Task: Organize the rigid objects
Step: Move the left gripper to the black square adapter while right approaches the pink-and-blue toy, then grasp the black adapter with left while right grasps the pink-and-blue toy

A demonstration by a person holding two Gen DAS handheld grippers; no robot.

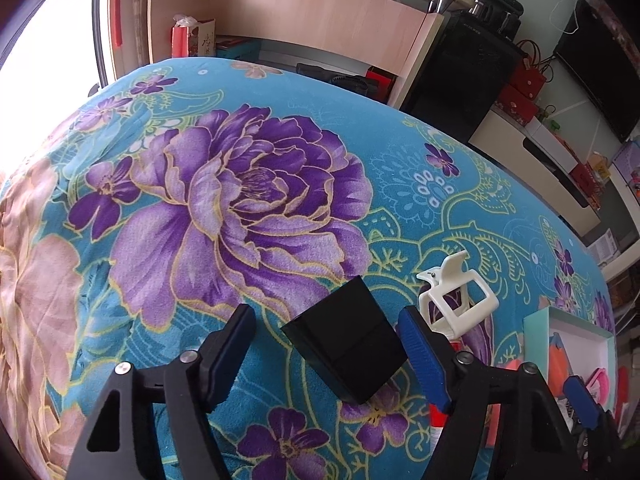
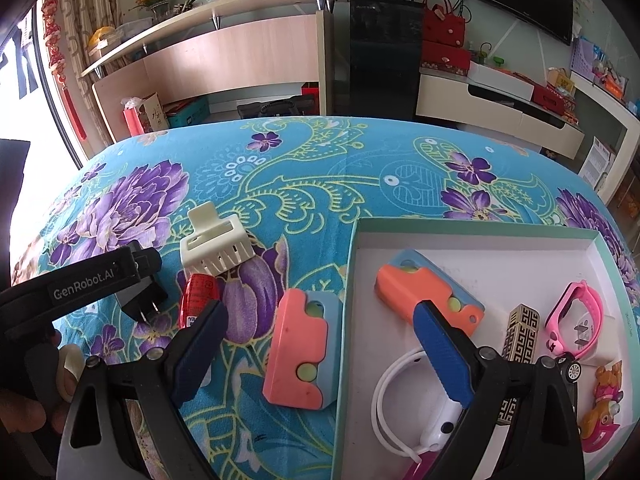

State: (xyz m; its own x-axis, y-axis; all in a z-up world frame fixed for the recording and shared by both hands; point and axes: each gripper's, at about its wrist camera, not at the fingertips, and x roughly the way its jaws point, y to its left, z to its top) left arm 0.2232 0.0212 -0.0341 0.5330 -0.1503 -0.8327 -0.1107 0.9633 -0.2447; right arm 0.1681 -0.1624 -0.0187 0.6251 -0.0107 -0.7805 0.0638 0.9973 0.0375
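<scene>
The left gripper (image 1: 326, 354) is seen with its jaws spread wide around a black charger block (image 1: 347, 350), which lies tilted on the floral cloth (image 1: 240, 184) between the fingers, nearer the right-hand pad and apparently not yet pinched. The right gripper (image 2: 320, 354) is likewise held apart, a coral-and-blue toy (image 2: 300, 350) lying between its fingers just outside the box (image 2: 348, 280), whose wall is straddled by the right finger. For a sound grasp, the block should probably be centred and squared to the pads before closing, so that the white hair clip (image 1: 456, 300) just ahead is not disturbed.
</scene>
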